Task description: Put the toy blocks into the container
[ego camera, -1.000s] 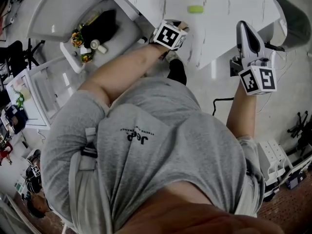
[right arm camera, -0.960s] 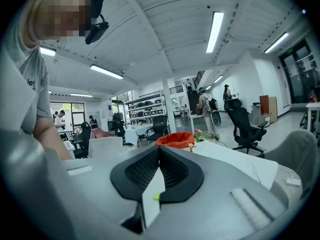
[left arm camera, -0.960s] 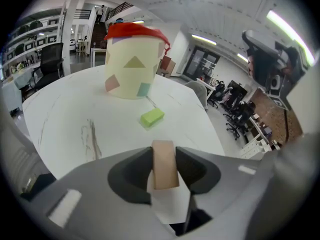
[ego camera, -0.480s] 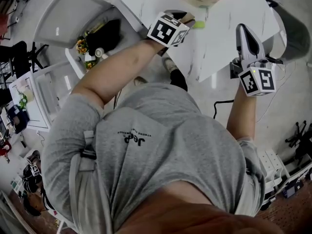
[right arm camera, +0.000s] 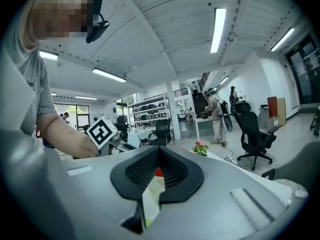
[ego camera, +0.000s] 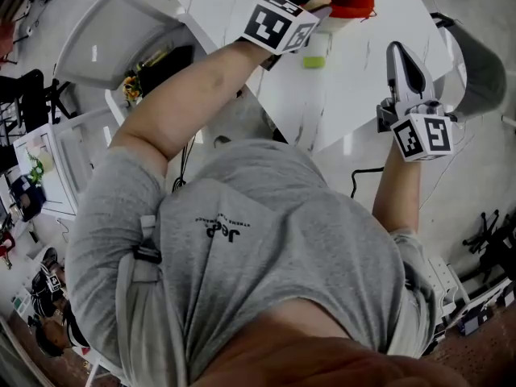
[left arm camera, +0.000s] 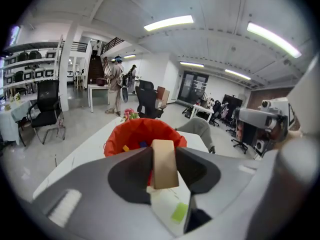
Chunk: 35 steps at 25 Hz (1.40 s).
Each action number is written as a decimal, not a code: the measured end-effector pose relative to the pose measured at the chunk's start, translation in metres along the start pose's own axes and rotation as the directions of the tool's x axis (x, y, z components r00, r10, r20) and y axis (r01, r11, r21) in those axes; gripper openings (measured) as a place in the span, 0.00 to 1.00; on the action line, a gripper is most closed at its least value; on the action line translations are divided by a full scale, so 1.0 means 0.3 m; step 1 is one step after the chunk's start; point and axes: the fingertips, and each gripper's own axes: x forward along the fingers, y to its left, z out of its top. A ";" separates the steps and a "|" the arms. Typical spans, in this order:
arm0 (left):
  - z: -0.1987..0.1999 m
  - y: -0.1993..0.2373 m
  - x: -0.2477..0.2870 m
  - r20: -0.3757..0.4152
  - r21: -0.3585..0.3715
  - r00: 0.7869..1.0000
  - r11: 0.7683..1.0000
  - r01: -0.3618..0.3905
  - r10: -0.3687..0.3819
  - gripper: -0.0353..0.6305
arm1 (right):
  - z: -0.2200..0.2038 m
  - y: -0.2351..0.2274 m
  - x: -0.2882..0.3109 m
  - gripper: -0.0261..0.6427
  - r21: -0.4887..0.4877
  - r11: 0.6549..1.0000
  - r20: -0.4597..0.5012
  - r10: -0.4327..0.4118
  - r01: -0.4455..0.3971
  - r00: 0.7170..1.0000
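Left gripper view, one tan block [left arm camera: 164,170] clamped in left claw [left arm camera: 164,154], right claw [right arm camera: 159,151] closed

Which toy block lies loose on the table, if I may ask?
The light green block, alone on the white table; the tan block is clamped in the left gripper.

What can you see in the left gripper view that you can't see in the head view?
Only the left gripper view shows the left tool up close, its jaws pinching a tan block. It also shows ceiling lights and people standing far across the room. Only the head view shows the person's grey shirt and the right tool with its marker cube. Both show the red container with blocks inside, the white table and a green block lying on it.
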 end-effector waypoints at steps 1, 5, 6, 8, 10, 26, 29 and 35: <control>0.029 0.009 0.011 0.008 -0.004 1.000 1.000 -0.001 0.001 0.36 | 0.002 -0.017 0.004 0.04 0.001 1.000 0.001 -0.001 0.001 1.000; 0.118 0.039 0.055 0.015 0.008 1.000 1.000 -0.013 0.013 0.36 | 0.023 -0.070 0.026 0.04 0.006 1.000 0.004 0.003 -0.003 1.000; 0.135 0.045 0.067 0.015 0.013 1.000 1.000 -0.015 0.015 0.36 | 0.029 -0.081 0.032 0.04 0.009 1.000 0.003 0.003 -0.003 1.000; 0.167 0.055 0.088 0.016 0.010 1.000 1.000 -0.015 0.015 0.36 | 0.038 -0.101 0.043 0.05 0.011 1.000 -0.001 0.006 -0.006 1.000; 0.191 0.064 0.109 0.018 0.011 1.000 1.000 -0.018 0.018 0.36 | 0.038 -0.124 0.047 0.04 0.013 1.000 -0.004 0.002 -0.002 1.000; 0.174 0.069 0.190 -0.003 0.023 1.000 0.999 -0.026 0.026 0.56 | 0.006 -0.199 0.035 0.05 0.038 0.999 -0.008 0.002 -0.001 1.000; 0.180 0.051 0.158 0.014 0.074 0.999 0.997 -0.033 0.032 0.56 | 0.011 -0.193 0.032 0.04 0.031 1.000 -0.007 0.004 -0.004 1.000; 0.179 -0.014 0.060 0.079 0.205 0.997 0.978 -0.033 0.017 0.56 | 0.021 -0.167 0.042 0.05 0.014 0.999 0.002 0.028 -0.028 1.000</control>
